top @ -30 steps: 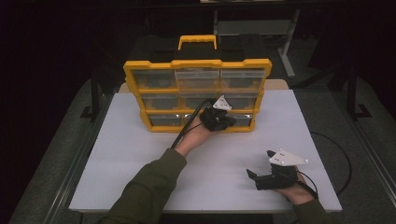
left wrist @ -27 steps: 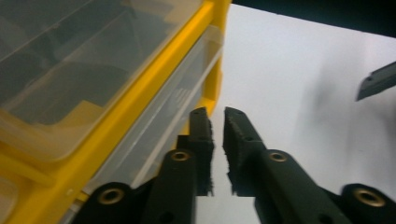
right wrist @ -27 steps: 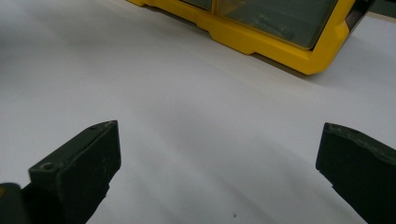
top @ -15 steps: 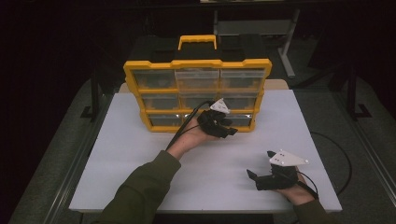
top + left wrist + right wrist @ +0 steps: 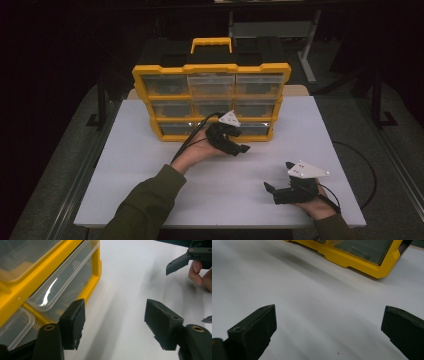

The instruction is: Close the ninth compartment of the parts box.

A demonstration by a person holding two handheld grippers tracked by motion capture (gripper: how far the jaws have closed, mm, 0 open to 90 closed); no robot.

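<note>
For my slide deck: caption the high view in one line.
Left gripper, jaws just opening and empty, beside the yellow drawer organizer's bottom row; right gripper rests open on the white table.

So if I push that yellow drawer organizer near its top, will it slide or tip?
The yellow organizer stands upright, tall and thin, so a high push would probably tip it backward. The smooth white table suggests a low push might slide it. Its clear drawers look like rigid plastic.

Looks like a lab or workshop bench: plain white rectangular tabletop (image 5: pixel 150 165), yellow plastic organiser case with clear drawers (image 5: pixel 211 100), dark metal stands (image 5: pixel 102 95) behind, grey floor.
</note>
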